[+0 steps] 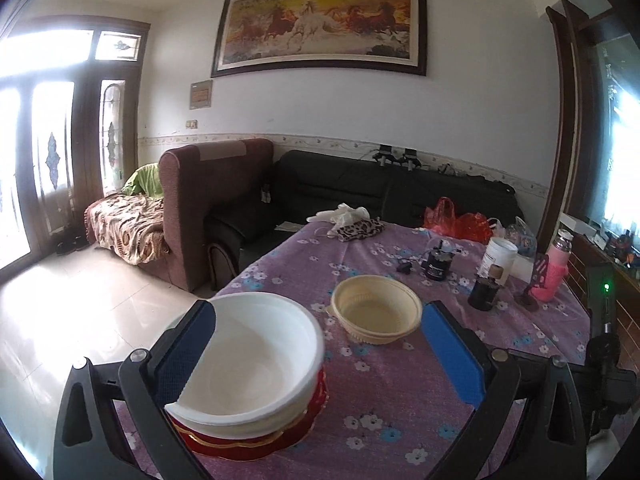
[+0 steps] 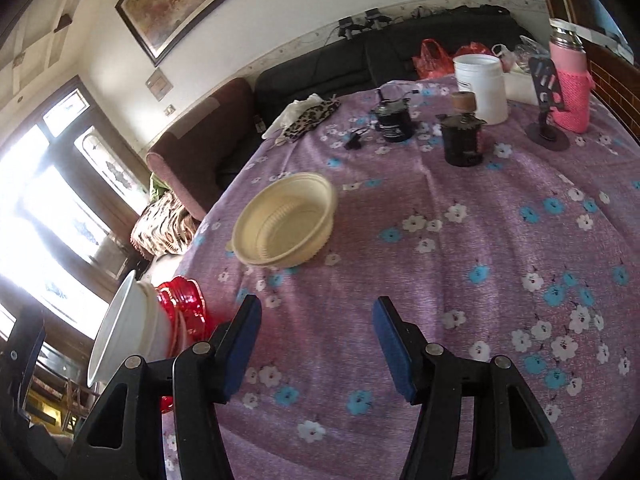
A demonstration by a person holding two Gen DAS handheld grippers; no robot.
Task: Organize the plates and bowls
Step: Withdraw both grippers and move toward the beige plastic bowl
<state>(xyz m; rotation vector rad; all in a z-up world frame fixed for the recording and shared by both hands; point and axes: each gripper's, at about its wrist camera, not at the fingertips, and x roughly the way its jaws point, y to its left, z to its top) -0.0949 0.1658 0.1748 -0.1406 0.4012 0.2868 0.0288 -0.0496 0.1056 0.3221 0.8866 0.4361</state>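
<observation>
While your left gripper gapes wide around the white bowl stacked on red plates at the table's near left, gripping nothing, your right gripper stands apart, empty. The cream bowl farther in looks light, thin, slippery; pinch its rim.

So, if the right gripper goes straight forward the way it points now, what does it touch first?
Probably the purple tablecloth: the open right gripper points down at bare cloth. The cream bowl sits further on, slightly left of that line, though depth is hard to judge.
</observation>
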